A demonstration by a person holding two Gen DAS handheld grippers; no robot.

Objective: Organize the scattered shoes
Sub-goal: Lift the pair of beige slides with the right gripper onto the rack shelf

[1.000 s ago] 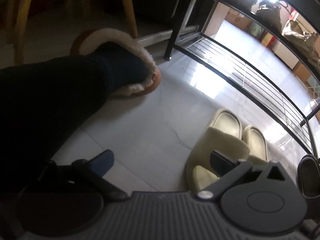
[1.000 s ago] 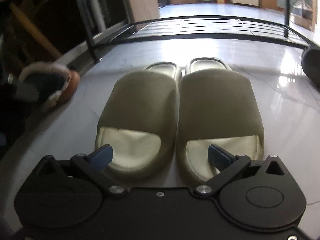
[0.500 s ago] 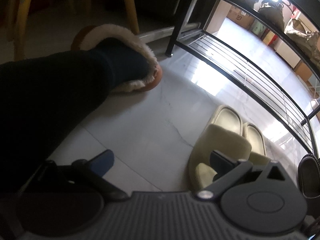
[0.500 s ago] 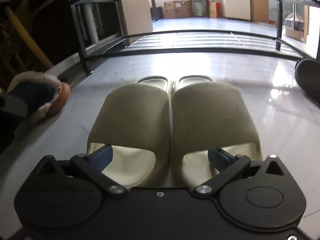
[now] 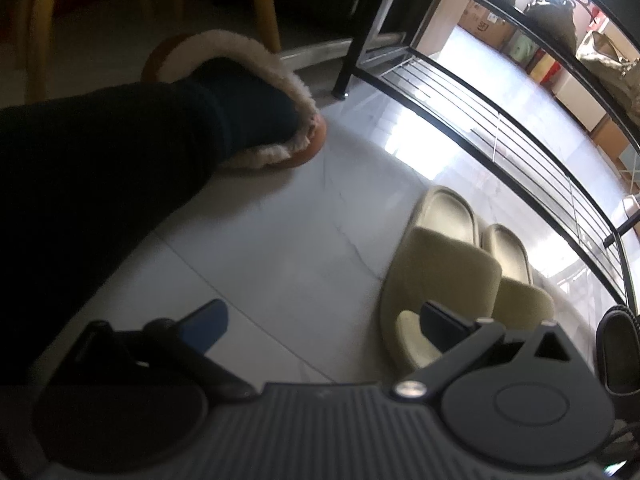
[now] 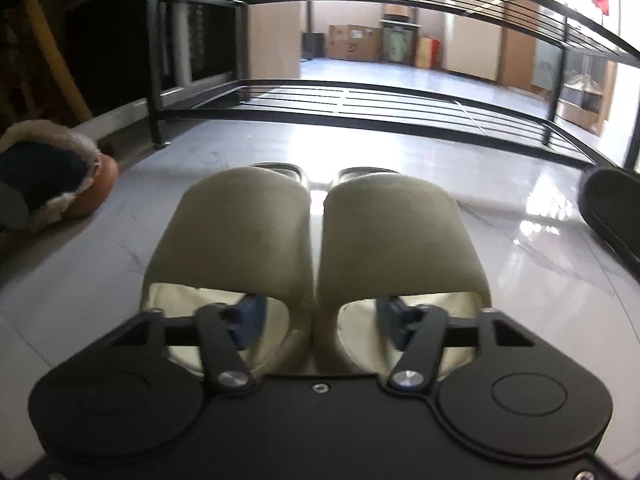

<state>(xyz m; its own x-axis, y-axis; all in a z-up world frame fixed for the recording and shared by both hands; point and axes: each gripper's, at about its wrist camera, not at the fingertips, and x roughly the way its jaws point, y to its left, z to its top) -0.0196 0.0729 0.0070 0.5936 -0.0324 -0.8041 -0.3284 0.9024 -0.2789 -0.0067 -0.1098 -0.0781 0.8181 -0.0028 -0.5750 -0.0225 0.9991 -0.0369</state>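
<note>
1. Slides (image 6: 316, 256), an olive pair, sat side by side and touching on the pale tiled floor (image 6: 520, 264), heels toward the black wire shoe rack (image 6: 344, 100) and toe openings toward me.
2. My right gripper (image 6: 318, 318) had one blue-padded finger inside each toe opening, left finger in the left slide (image 6: 236, 240) and right finger in the right slide (image 6: 400, 236); the jaws were partly drawn in around the two inner walls, though I could not tell how firmly they pressed.
3. My left gripper (image 5: 324, 320) hung wide open above bare floor, holding nothing, with the pair just off its right finger.
4. A brown fleece-lined slipper (image 5: 264, 92) was on a foot in a dark sock, well apart from the slides, near the rack's corner post.
5. A dark shoe (image 6: 612, 208) lay at the right edge of both views, near the slides but not touching them.
</note>
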